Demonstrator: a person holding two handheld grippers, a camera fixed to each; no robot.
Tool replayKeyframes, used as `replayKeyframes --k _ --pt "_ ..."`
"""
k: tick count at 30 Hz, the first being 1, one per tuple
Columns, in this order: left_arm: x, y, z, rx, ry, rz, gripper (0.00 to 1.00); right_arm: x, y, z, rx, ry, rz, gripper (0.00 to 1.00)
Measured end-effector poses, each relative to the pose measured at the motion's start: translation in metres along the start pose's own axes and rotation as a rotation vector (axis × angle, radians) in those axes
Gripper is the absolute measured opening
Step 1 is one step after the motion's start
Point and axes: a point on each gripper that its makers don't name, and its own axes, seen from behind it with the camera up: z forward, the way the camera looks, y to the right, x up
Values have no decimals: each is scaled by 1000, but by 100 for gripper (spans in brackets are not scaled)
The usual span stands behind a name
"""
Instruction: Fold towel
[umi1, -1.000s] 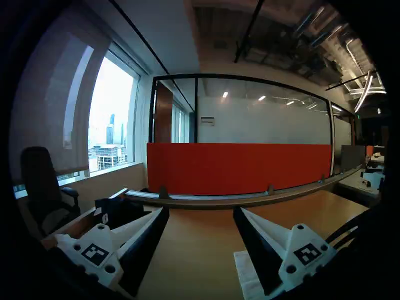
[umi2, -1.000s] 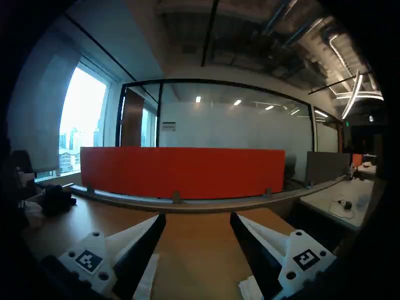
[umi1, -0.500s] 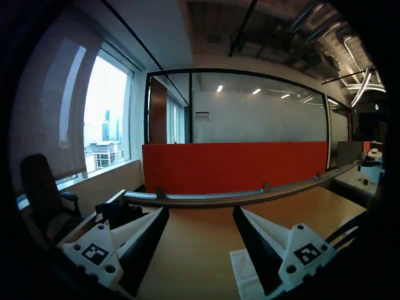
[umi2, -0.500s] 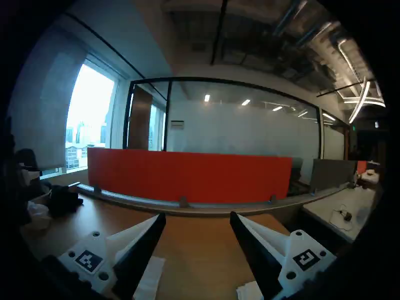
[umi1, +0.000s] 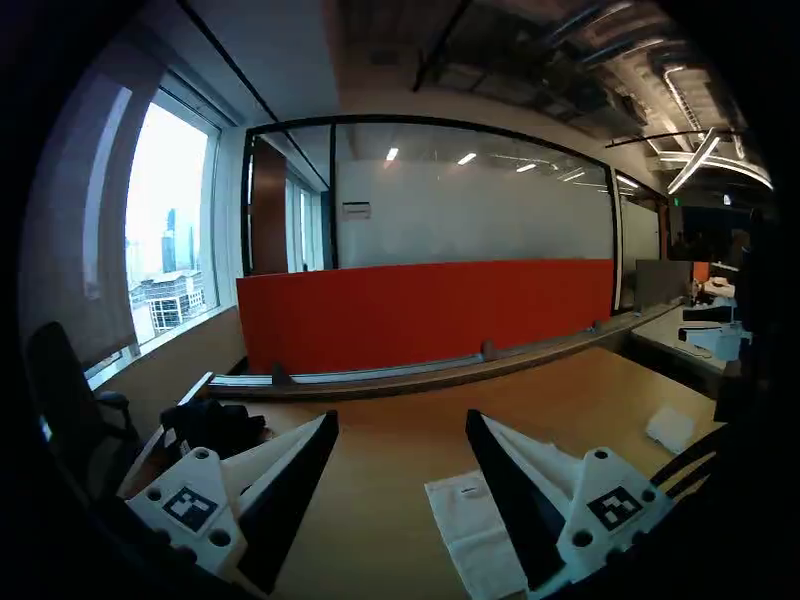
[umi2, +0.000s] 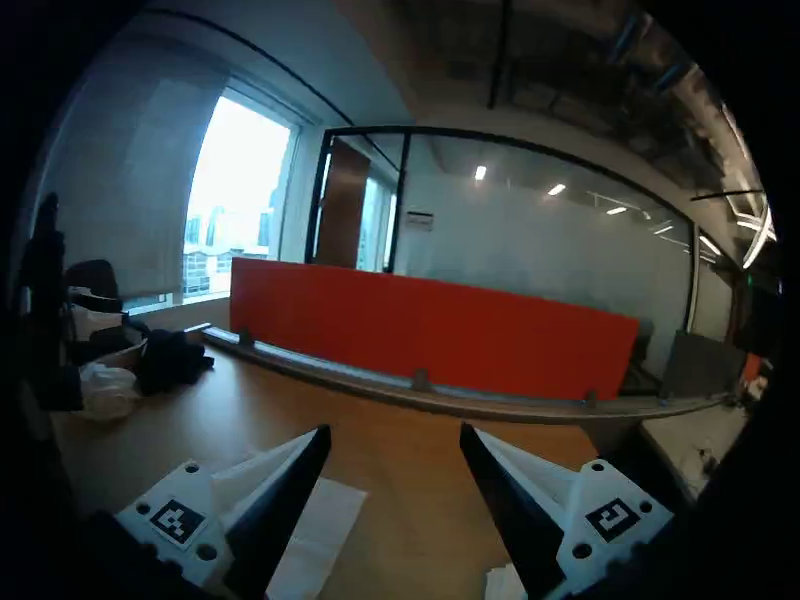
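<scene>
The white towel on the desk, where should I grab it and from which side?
Probably a far corner. The towel lies flat on the wooden desk, so there is no raised fold to pinch; bring the open left gripper down from above onto the corner's thin edge.

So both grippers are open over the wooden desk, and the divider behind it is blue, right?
No. The divider is orange-red, not blue; the left gripper view shows it. The left gripper and right gripper are both open over the wooden desk.
</scene>
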Motion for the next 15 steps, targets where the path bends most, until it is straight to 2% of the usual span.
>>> replayKeyframes --k 9,15 --pt "-26 31 0 -129 -86 44 94 -26 -34 1 149 -106 -42 100" --pt "-36 39 -2 -166 -110 53 94 -38 -48 3 206 -142 -65 100"
